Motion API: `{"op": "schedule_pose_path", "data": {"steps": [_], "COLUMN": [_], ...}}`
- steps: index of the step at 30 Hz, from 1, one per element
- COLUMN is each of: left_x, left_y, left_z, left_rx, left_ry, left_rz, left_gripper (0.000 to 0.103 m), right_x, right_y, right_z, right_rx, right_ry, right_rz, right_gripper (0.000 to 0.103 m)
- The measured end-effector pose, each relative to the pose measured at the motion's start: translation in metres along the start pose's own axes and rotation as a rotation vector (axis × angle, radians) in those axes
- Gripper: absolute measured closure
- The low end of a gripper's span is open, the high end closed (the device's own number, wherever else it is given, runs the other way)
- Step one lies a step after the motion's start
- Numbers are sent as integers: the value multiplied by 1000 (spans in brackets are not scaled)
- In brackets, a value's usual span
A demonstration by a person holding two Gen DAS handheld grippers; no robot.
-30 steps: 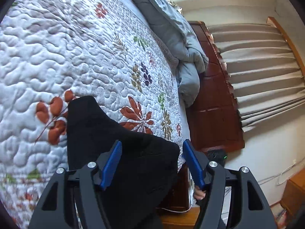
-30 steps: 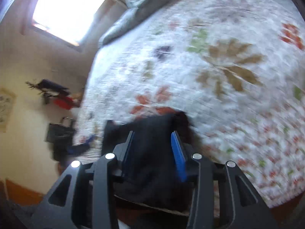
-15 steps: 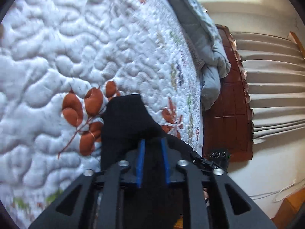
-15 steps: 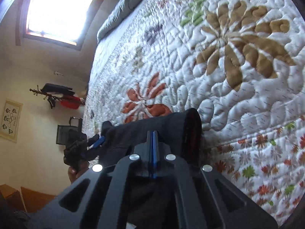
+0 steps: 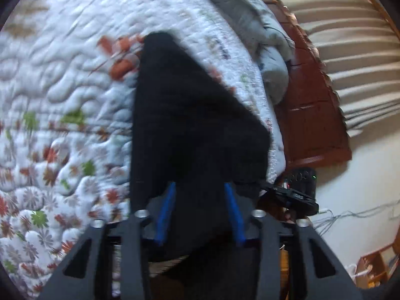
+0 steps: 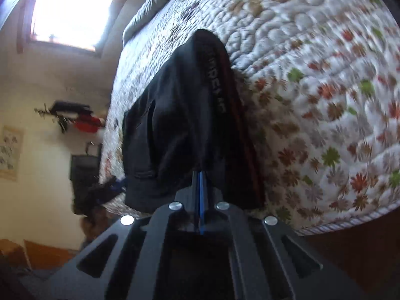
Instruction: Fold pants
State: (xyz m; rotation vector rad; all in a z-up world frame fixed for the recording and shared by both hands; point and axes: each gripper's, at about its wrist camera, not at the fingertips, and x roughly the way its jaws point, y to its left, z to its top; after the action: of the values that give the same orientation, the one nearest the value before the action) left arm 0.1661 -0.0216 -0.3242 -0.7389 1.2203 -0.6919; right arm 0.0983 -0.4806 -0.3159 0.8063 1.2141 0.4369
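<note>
Black pants [image 5: 190, 115] are right in front of me, draped over the near edge of the bed, one end up on the floral quilt [image 5: 62, 80] and the rest hanging toward me. In the right wrist view the same pants [image 6: 175, 125] show a waistband with pale lettering and a dark red stripe down the side. My left gripper [image 5: 198, 187] has a thick bunch of the black cloth wedged between its blue pads; the jaws have just been closing and now stand a little apart, pressed on that fabric. My right gripper [image 6: 199, 175] has its blue pads squeezed flat together, nipping the pants' edge. Beyond, a grey duvet [image 5: 270, 57] lies heaped at the far end of the bed beside a reddish wooden headboard [image 5: 312, 115]. A bright window [image 6: 70, 10] glares on the right camera's side.
</note>
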Motion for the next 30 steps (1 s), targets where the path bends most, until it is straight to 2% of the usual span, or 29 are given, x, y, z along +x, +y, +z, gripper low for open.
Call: {"op": "schedule_pose_path", "data": {"steps": [1, 3, 5, 6, 7, 8, 9, 10, 11, 12, 16, 21, 25, 27, 30], "left_x": [-1, -4, -12, -18, -24, -34, -40, -46, -54, -58, -61, -46, -27, -15, 4], "left_y": [10, 19, 16, 13, 10, 7, 7, 7, 7, 7, 11, 22, 30, 33, 33], "left_z": [1, 2, 2, 1, 0, 0, 1, 2, 5, 7, 24, 42, 49, 54, 59], "left_rx": [-41, -94, -88, -71, -62, -54, -47, -42, -38, -40, -51, -111, -140, -153, -143], "left_ry": [-2, 5, 3, -1, -6, -26, -47, -65, -82, -85, -74, -21, 14, 41, 85], "left_rz": [-22, -64, -58, -51, -48, -42, -29, -19, -11, -10, 2, -39, -51, -54, -50], "left_gripper": [82, 83, 81, 73, 60, 53, 38, 29, 28, 26, 21, 21, 21, 21, 21], "right_x": [-1, -4, -12, -22, -31, -39, -48, -57, -63, -67, -55, -17, 14, 27, 36], "right_y": [-1, 0, 0, 1, 1, 1, -1, -2, -1, -1, 4, 8, 1, 4, 8], "right_z": [-1, -2, -1, -1, 1, 4, 7, 11, 15, 18, 38, 65, 72, 72, 76], "right_rx": [11, 16, 29, 28, 32, 42, 52, 59, 61, 59, 50, 28, 35, 22, 8], "right_ry": [-9, -15, -24, -36, -57, -74, -88, -102, -111, -116, -35, 64, 168, 212, 231], "right_rz": [7, 6, 11, 3, -18, -26, -29, -62, -99, -124, -89, -55, -22, -5, 55], "right_gripper": [103, 103, 103, 103, 99, 96, 78, 61, 28, 19, 14, 13, 13, 9, 6]}}
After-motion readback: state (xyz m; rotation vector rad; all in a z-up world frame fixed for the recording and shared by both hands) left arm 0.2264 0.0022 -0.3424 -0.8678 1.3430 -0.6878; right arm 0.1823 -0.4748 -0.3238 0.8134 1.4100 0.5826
